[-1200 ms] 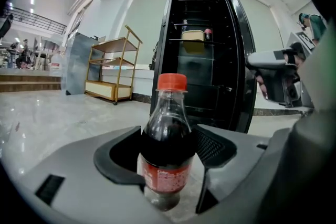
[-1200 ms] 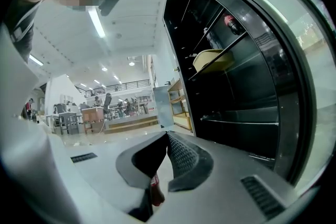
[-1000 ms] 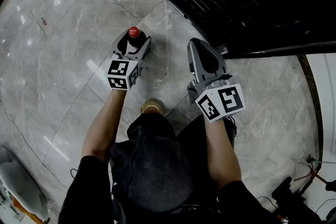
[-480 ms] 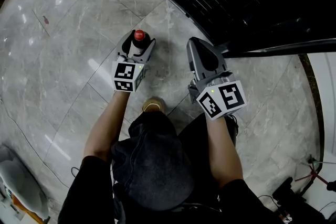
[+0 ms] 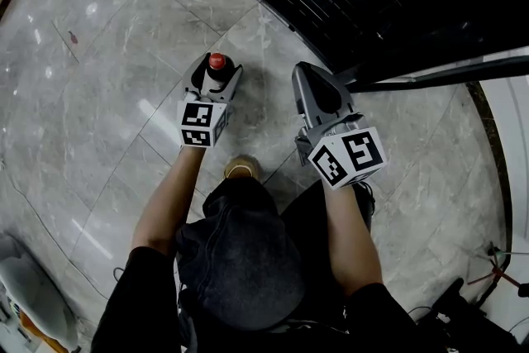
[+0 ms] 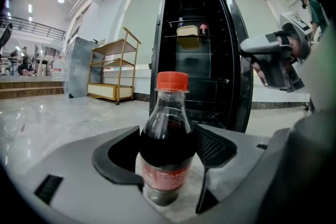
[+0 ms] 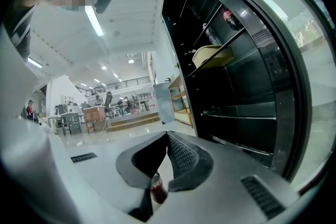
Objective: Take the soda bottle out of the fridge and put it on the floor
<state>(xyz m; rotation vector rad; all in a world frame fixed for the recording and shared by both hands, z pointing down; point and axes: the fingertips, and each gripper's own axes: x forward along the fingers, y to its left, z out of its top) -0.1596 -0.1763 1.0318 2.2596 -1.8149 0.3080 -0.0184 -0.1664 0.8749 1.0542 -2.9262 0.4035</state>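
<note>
1. Nearest to me, my forearms [image 5: 165, 202] reach forward and down. Each ends at a marker cube [image 5: 202, 124] on the back of the tool I hold.
2. My left gripper [image 5: 216, 72] is tipped slightly downward, with its jaws set wide and clamped on the soda bottle [image 6: 167, 149], one pad on each side of the dark, full body.
3. The soda bottle stands upright, red cap [image 6: 172, 81] on top and red label low on the body. Its base is down at the floor [image 5: 99, 95], but I cannot tell whether it actually rests there.
4. My right gripper [image 7: 168, 136] is held level just beside the left one, apart from the bottle. Its jaws are together at the tips and grip nothing. A small red-and-dark sliver shows through the slit behind the tips, and I cannot make out what it is.
5. The floor is pale grey marble tile, glossy with reflected lights.
6. Just beyond both grippers stands the black fridge [image 5: 397, 4]. It is open, with its door [image 6: 236, 60] swung out on my right.
7. Inside on an upper wire shelf sit a pale yellow container [image 6: 188, 30] and a small red-capped bottle [image 6: 203, 29] beside it.
8. Far off to the left, against the wall, stands a wooden shelf cart [image 6: 113, 73].
</note>
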